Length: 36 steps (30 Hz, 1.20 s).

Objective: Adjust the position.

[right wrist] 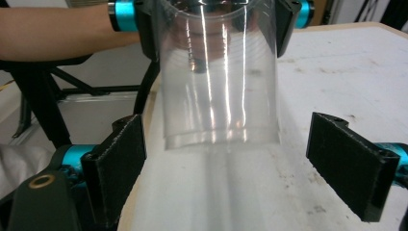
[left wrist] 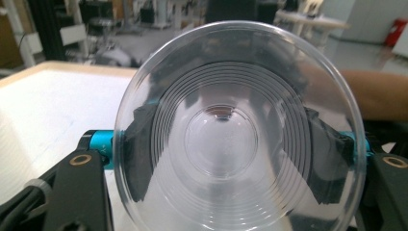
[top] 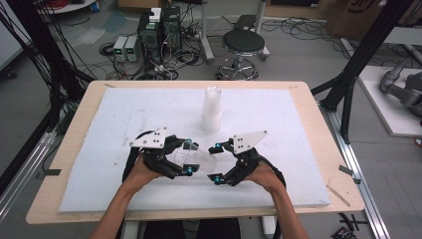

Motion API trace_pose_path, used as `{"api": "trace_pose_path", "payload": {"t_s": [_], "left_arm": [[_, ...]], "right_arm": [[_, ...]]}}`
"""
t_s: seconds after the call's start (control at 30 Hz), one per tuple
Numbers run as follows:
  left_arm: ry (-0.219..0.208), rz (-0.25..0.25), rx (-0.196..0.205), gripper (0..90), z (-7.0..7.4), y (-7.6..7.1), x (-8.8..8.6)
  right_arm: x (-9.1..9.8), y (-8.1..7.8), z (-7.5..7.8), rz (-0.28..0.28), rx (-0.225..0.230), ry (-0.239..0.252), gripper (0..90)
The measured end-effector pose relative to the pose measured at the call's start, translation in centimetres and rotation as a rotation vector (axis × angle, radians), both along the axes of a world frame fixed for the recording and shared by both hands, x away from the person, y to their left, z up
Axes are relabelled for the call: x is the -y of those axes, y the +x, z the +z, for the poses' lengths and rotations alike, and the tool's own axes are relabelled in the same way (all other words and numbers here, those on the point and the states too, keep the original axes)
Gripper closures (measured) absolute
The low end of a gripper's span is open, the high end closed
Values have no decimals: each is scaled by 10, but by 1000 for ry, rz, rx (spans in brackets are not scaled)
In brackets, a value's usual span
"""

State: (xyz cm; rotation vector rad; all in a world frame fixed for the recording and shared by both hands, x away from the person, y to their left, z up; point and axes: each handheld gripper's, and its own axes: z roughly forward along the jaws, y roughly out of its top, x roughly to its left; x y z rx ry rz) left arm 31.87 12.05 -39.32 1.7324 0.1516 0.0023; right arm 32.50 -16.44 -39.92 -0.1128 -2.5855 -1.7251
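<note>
Fingers of the left gripper (top: 188,158) are clamped across a clear plastic cup (top: 200,158); in the left gripper view the black pads (left wrist: 137,159) press on the cup wall from both sides, and the camera looks straight down the cup's open mouth to its base. Fingers of the right gripper (top: 217,162) stand wide apart, gripping nothing: in the right gripper view the pads (right wrist: 118,159) flank the cup's closed end with clear gaps on either side, no contact observed.

The cup is held off the white foam sheet (top: 99,164) covering the counter (top: 328,149), lying roughly level, its long axis running from the left gripper towards the right one, base pointing into the right gripper's open gap. A stack of similar cups (top: 211,110) stands upright farther back on the sheet, well apart from both hands.

Assessment: the left hand alone carries the cup; any regrasp by the right depends on closing across that base end.
</note>
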Motion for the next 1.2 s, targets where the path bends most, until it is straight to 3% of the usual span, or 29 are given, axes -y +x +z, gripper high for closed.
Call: {"api": "trace_pose_path", "payload": {"t_s": [0.1, 0.2, 0.4, 0.6, 0.67, 0.8, 1.0, 1.2], "left_arm": [[50, 14, 0, 304, 4, 4, -4], [110, 27, 1, 304, 9, 9, -8], [242, 49, 0, 302, 19, 23, -12], [374, 54, -16, 302, 20, 39, -9], [429, 54, -16, 303, 21, 45, -8], [500, 50, -16, 303, 25, 54, -7], [626, 29, 4, 302, 33, 64, -4], [713, 22, 11, 302, 36, 72, -1]], "right_arm": [[7, -2, -2, -74, 17, -12, 137], [16, -3, -7, -155, 9, 7, 137], [32, -9, -21, -326, 11, -27, 137], [49, -14, -30, -462, 10, -42, 137], [56, -16, -32, -531, 7, -58, 137], [70, -18, -38, -643, 9, -99, 143], [85, -21, -47, -743, -10, -125, 147], [94, -21, -54, -798, -19, -130, 147]]}}
